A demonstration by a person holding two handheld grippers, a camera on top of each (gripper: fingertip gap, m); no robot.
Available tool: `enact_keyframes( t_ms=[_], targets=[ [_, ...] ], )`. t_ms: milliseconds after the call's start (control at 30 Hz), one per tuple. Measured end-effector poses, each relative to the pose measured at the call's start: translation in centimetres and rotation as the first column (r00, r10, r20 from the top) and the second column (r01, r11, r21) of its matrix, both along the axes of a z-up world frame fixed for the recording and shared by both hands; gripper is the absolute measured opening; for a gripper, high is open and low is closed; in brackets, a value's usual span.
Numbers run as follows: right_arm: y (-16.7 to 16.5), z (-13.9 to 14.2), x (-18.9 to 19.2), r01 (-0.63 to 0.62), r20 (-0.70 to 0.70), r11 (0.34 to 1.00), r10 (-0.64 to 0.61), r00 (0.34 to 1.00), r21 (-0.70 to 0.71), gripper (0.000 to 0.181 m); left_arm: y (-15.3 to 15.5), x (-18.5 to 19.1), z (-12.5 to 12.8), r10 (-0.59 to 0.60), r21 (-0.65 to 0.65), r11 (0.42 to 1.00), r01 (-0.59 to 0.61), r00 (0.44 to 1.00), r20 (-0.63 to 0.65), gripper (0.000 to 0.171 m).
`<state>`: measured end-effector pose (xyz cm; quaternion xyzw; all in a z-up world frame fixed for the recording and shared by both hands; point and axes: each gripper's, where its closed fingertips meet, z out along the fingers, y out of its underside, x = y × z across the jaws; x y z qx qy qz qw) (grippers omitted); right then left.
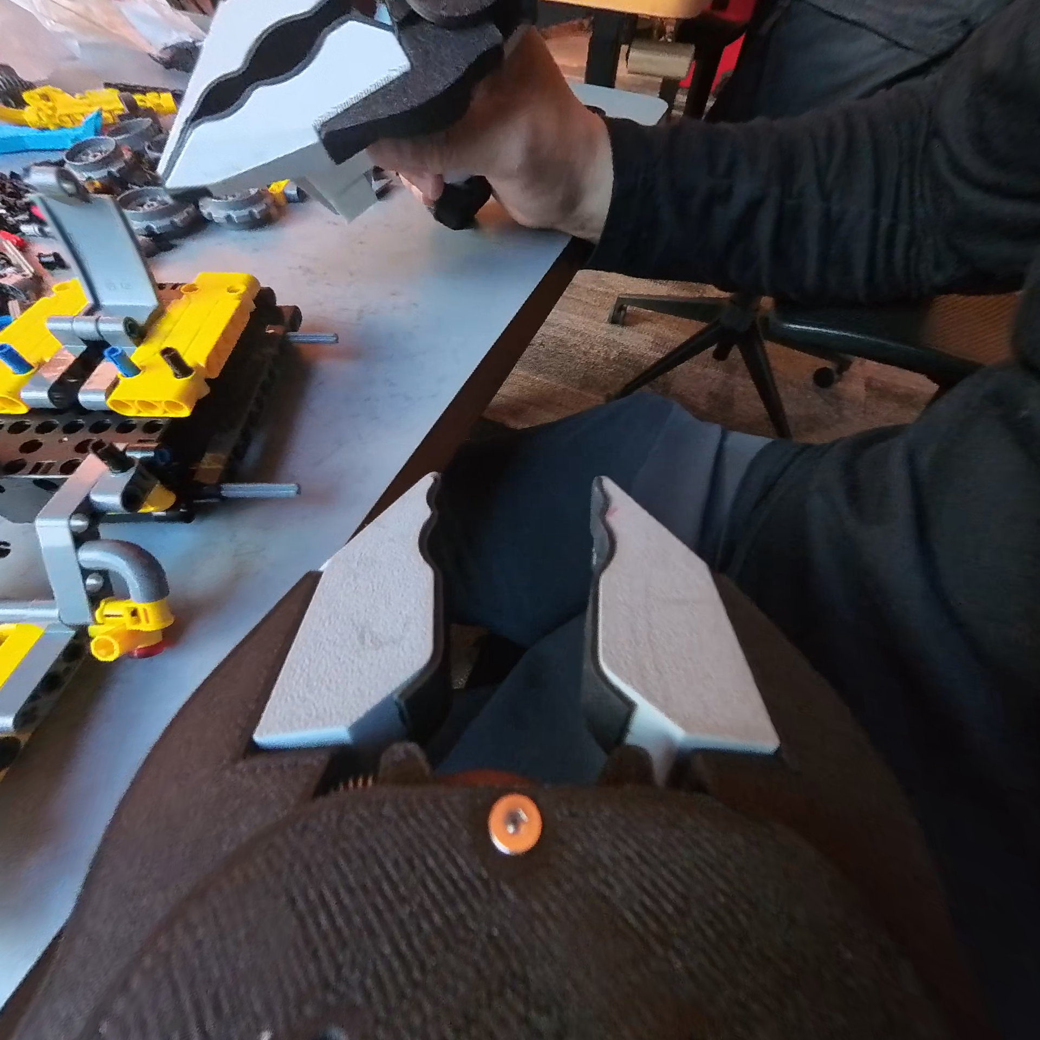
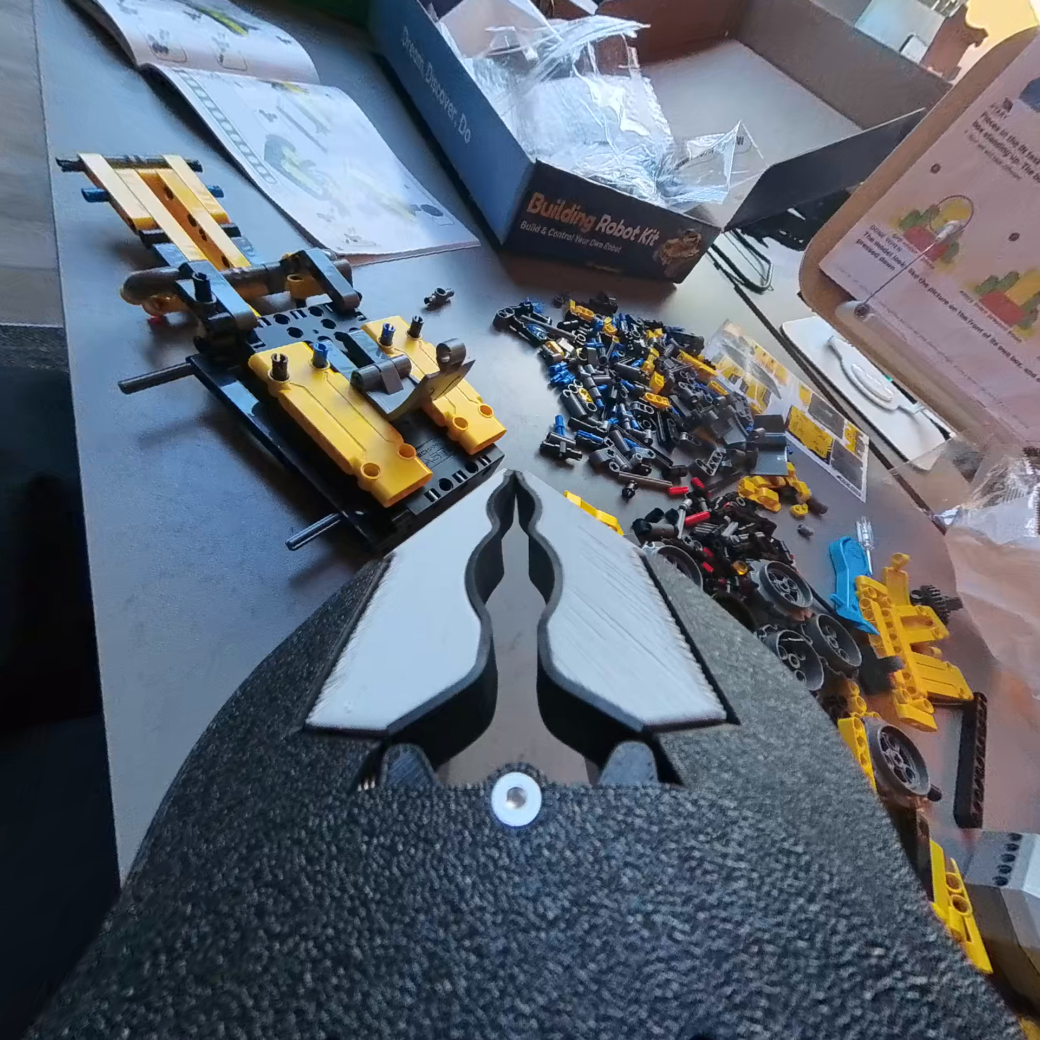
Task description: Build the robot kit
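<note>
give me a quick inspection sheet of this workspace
surface: grey table, bare along its near edge.
job's things: part-built yellow and black model with axles sticking out; open instruction booklet beyond it.
clutter: pile of small blue, black and grey pins; loose wheels; yellow beams; a blue piece; kit box stuffed with clear plastic bags.
grippers: left hand-held gripper open, off the table edge over the person's lap; right hand-held gripper shut, empty, hovering near the model's corner.
cables: nothing seen for certain.
surroundings: office chair base on the floor; cardboard box behind the kit.
</note>
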<state>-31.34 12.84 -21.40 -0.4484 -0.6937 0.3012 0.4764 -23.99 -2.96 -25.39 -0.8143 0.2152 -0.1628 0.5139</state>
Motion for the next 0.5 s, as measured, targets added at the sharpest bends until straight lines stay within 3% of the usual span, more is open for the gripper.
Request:
enact_keyframes(
  t_ms=[233,500],
  targets=[
    [-0.1,-0.2,-0.1,-0.013,0.010,1.000,0.013,1.000,0.002,0.000,0.0,0.0,0.0,-0.004,-0.007,1.000,0.004,1.000,0.013,0.048],
    [-3.6,0.2,0.3,-0.199,-0.015,0.980,0.199,0.980,0.002,0.000,0.4,-0.9,0.3,0.032,-0.005,0.999,-0.032,0.998,0.045,0.047]
  ],
)
